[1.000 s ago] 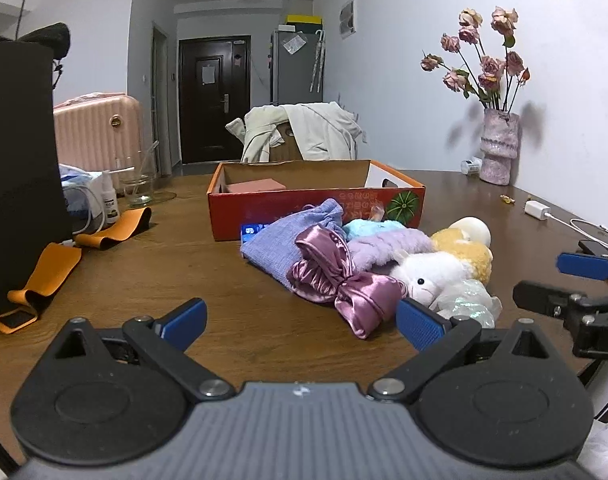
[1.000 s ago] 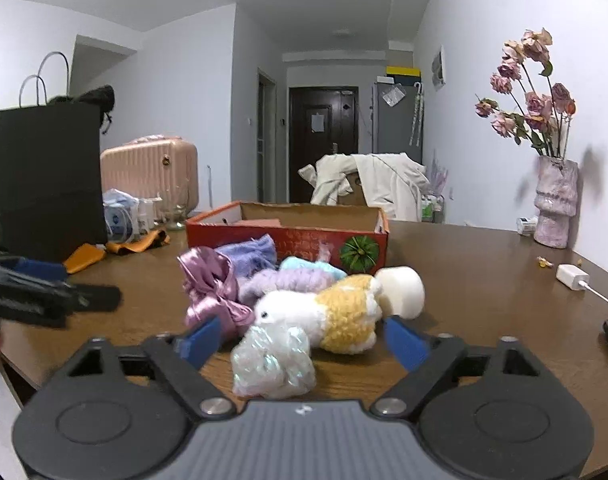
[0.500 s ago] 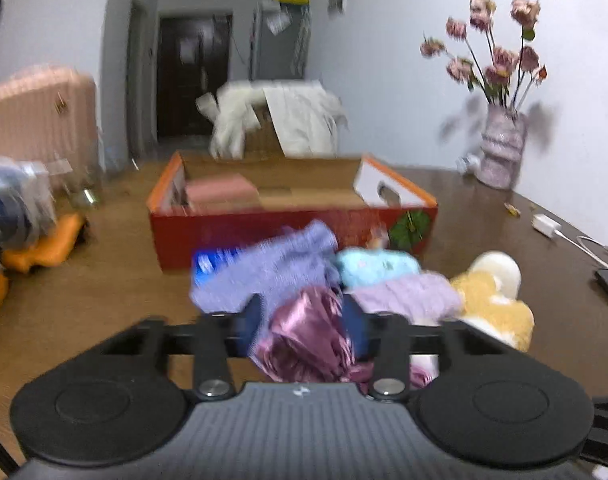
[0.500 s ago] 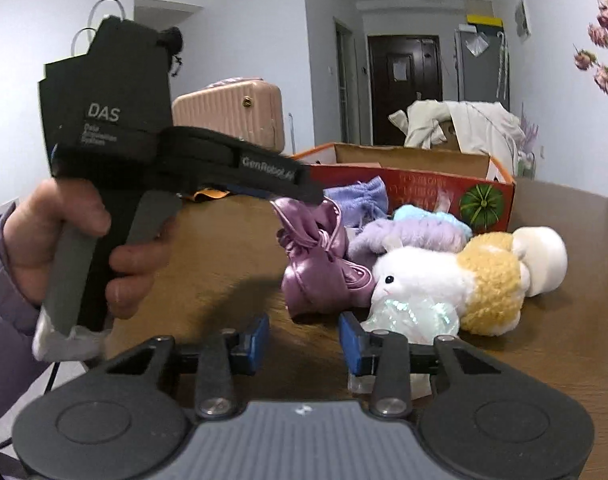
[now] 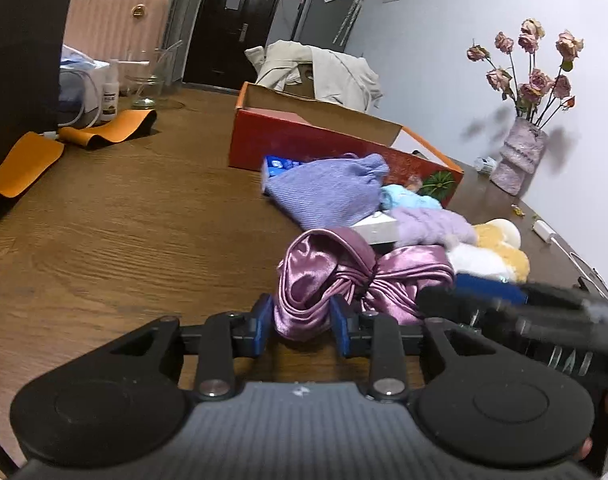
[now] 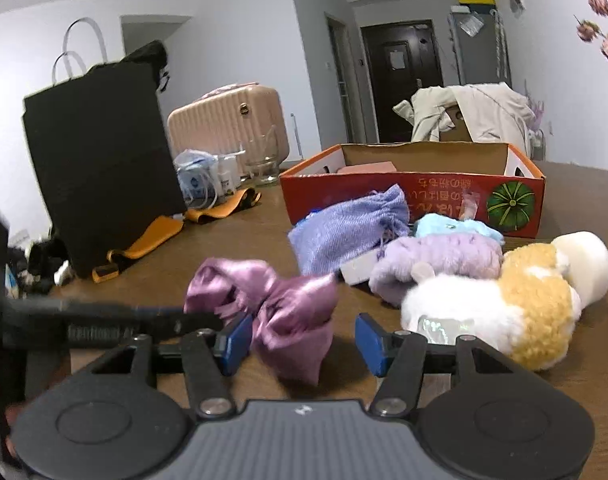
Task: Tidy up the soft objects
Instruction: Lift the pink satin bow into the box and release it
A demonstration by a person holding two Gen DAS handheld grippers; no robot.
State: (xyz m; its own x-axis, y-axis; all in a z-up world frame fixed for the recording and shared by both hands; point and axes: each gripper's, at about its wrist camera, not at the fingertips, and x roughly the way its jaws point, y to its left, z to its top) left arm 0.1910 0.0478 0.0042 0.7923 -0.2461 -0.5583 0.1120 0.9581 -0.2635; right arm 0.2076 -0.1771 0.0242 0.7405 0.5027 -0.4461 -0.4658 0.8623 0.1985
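Note:
A pink satin bow (image 5: 344, 276) lies on the wooden table in front of a pile of soft things: a lilac knit pouch (image 5: 328, 192), a light blue plush (image 5: 408, 200), a purple plush (image 5: 432, 228) and a white-and-yellow plush toy (image 5: 492, 256). My left gripper (image 5: 301, 324) is shut on the bow's left loop. My right gripper (image 6: 301, 342) is open around the bow's right loop (image 6: 291, 320), jaws apart from the fabric. The plush toy (image 6: 500, 308) lies to its right.
An open red cardboard box (image 6: 416, 192) stands behind the pile. A black bag (image 6: 99, 160), orange straps (image 6: 151, 240), bottles and a glass (image 6: 263, 164) are at the left. A vase of flowers (image 5: 520, 156) and a charger (image 5: 544, 232) are at the right.
My left gripper moved in and closed on the bow. My right gripper swung left from the plush toy to the bow and opened wider.

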